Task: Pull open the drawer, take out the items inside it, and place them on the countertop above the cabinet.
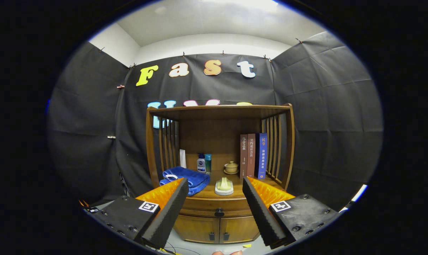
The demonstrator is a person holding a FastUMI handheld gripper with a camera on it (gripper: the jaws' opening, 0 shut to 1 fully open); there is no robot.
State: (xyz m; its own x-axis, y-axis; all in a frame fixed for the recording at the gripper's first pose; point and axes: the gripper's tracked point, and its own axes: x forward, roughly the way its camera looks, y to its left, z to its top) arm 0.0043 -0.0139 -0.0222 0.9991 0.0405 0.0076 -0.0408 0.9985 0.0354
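A wooden cabinet stands ahead of me against the booth wall. Its drawer (214,207) is closed, with a dark knob (219,213) at the middle of its front. My gripper (214,187) is open, fingers spread wide, with nothing between them. The knob lies beyond and between the fingertips, some distance off. The countertop (235,187) above the drawer carries a folded blue towel (187,179), a pale soap in a white dish (224,186), two small bottles (204,163), a lidded beige cup (231,167) and three upright books (253,155). What lies inside the drawer is hidden.
Two small doors (219,229) with dark handles sit under the drawer. Slatted side rails (274,145) and a top shelf (219,110) frame the countertop. A fingertip (225,253) of the hand holding me shows below. Thin cables (171,248) lie on the pale floor in front of the cabinet.
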